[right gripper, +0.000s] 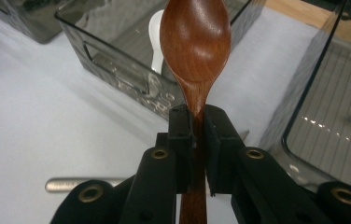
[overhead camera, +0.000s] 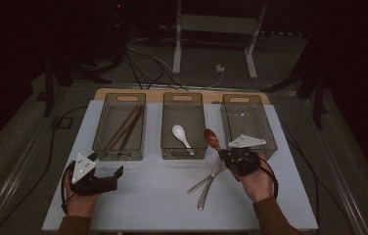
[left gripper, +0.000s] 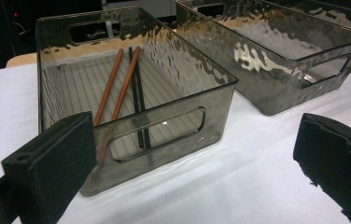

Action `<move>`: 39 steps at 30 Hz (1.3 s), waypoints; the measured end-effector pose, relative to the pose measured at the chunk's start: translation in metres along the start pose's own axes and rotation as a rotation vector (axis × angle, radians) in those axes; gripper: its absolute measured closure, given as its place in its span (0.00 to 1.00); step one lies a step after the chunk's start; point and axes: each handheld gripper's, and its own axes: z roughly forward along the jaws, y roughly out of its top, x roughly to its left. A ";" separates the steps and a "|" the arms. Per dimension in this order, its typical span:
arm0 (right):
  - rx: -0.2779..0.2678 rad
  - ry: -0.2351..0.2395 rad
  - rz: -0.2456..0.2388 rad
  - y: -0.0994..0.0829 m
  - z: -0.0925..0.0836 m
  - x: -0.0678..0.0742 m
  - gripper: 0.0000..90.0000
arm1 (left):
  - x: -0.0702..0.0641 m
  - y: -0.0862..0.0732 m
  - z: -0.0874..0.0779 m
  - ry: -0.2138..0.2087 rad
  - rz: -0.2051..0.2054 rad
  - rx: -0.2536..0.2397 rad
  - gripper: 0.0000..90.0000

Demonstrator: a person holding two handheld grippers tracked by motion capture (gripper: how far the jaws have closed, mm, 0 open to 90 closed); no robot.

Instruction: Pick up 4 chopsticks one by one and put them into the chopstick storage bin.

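We clamp the wooden spoon (right gripper: 195, 44) in our right gripper (right gripper: 197, 119) (bowl raised between bins), our left gripper (left gripper: 187, 154) gaping, holding nothing.

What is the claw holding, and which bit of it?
The right claw grips a brown wooden spoon by its handle, just below the bowl. The left claw is open and holds nothing.

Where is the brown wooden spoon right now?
The wooden spoon is clamped in the right gripper, raised between the middle bin and right bin in the high view.
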 end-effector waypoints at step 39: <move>-0.029 -0.009 0.052 0.053 0.043 -0.015 0.92 | 0.001 -0.001 0.001 -0.007 -0.001 -0.004 0.01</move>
